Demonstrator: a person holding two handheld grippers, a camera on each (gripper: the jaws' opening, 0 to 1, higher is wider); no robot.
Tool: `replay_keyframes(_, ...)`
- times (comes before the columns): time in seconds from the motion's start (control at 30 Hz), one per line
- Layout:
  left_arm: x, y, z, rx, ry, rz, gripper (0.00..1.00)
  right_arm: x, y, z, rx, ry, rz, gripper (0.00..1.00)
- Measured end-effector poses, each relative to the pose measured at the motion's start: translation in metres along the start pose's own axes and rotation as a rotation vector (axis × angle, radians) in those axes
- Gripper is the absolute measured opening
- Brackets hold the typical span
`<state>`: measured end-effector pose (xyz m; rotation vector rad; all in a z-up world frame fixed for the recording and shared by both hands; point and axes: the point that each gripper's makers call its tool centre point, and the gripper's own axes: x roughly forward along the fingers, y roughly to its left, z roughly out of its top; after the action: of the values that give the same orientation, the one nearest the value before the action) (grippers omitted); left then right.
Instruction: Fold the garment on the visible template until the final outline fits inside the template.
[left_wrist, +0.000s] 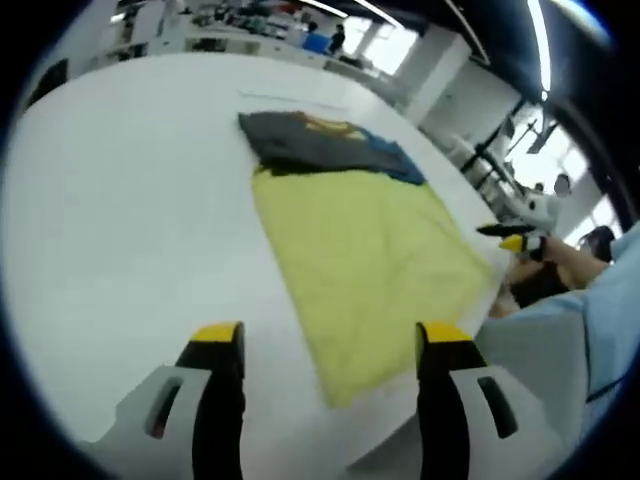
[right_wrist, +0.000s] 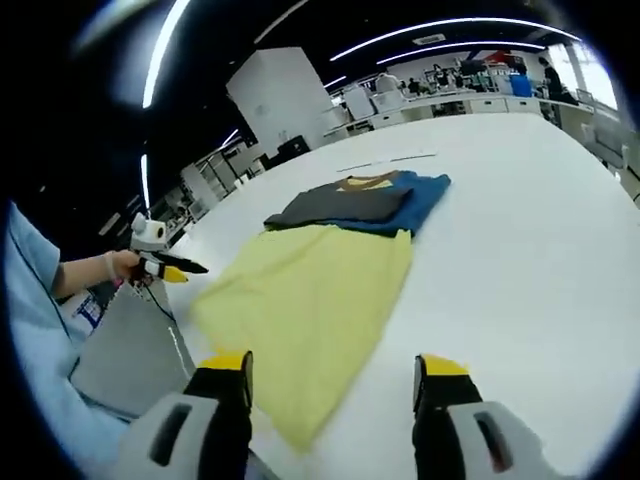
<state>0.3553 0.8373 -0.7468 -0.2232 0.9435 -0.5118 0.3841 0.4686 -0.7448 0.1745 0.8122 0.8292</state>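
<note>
A yellow template cloth lies flat on the white table, reaching to the near edge. At its far end rests a folded garment, dark grey over blue with a small yellow print, partly beyond the yellow cloth. My left gripper is open with nothing between its jaws, held above the template's near end. My right gripper is open too, above the template's near corner. Each gripper also shows small in the other's view: the right gripper and the left gripper, both held off the table's edge.
A person's light blue sleeve and hand are by the table's near edge. A thin strip lies on the table beyond the garment. Benches and a white pillar stand far behind.
</note>
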Motion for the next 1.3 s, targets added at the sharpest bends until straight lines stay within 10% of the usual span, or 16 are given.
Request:
replay_keyframes(0.47, -0.004, -0.012, -0.027, -0.047, 0.046, -0.032, 0.56, -0.015, 0.019, -0.028, 0.046, 0.02, 0.011, 0.55)
replay_keyframes(1.3, 0.006, -0.003, -0.049, -0.306, 0.063, -0.041, 0.0, -0.005, 0.031, -0.056, 0.238, 0.052, 0.087, 0.03)
